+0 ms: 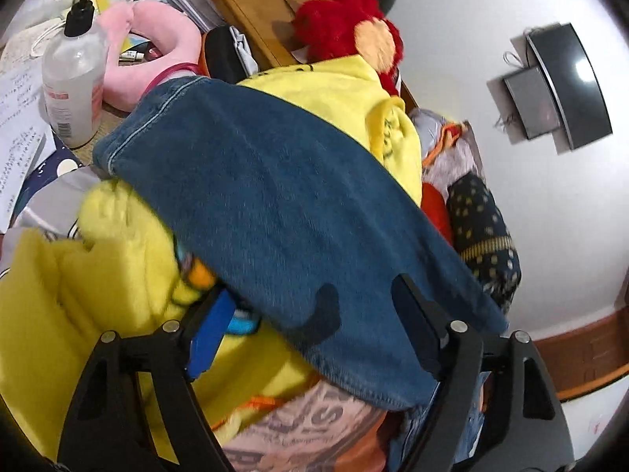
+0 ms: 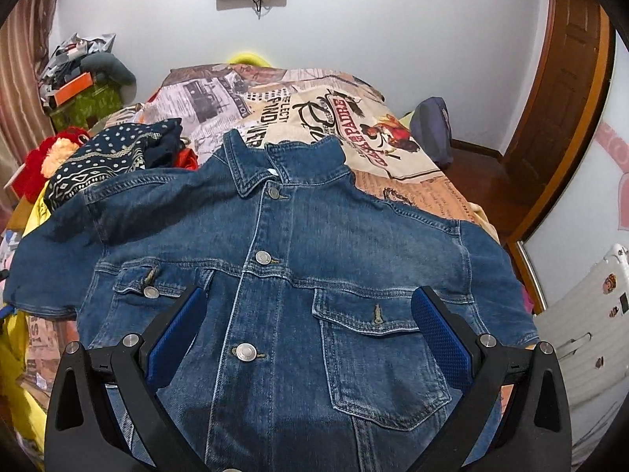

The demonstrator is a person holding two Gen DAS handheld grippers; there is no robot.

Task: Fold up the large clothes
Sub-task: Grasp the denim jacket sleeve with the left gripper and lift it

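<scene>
While the jacket (image 2: 298, 275) lay front-up and buttoned on the bed (image 2: 393, 149), collar toward the far wall, the right tongs (image 2: 308, 334) hovered over its chest pockets, spread wide and gripping nothing. Left of the jacket's body, the left tongs (image 1: 314, 334) were also wide apart, one sleeve (image 1: 275, 204) draped between them over a yellow pile (image 1: 129, 259), unpinched

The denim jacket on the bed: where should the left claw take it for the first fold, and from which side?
Probably the sleeve near its stitched cuff edge. It already runs between the left claw's open fingers and hangs over the yellow plush, so a grip from the outer side could carry it inward over the denim jacket, which lies buttoned, front up.
</scene>
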